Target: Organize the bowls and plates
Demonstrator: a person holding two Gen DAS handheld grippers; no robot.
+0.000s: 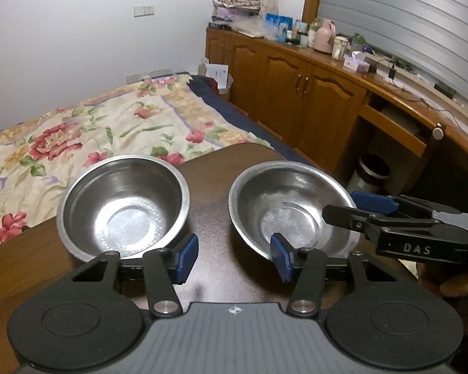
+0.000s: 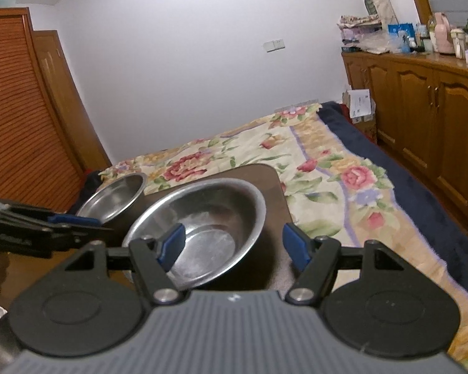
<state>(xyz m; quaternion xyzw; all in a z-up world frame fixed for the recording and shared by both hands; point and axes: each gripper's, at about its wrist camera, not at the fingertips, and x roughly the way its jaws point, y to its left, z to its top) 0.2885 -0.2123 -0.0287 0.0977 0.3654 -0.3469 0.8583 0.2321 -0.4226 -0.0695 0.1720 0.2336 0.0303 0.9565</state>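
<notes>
- Near rim of left bowl (image 1: 123, 205) covered by left gripper (image 1: 234, 257) linkage.
- Front edge of right bowl (image 2: 199, 230) lost behind right gripper (image 2: 234, 244) body.
- Table (image 1: 213, 193) cut off at frame's left edge.
- Lettering on left gripper in right wrist view too blurred to read.

2 steel bowls sit side by side, apart, on the dark worktop (image 1: 215, 187): the left bowl (image 1: 123, 207) and the right bowl (image 1: 291, 208). The left gripper (image 1: 234, 255) hovers before them, jaws spread wide (blue pads), while the right gripper (image 1: 355, 207) straddles the right bowl's rim.
</notes>
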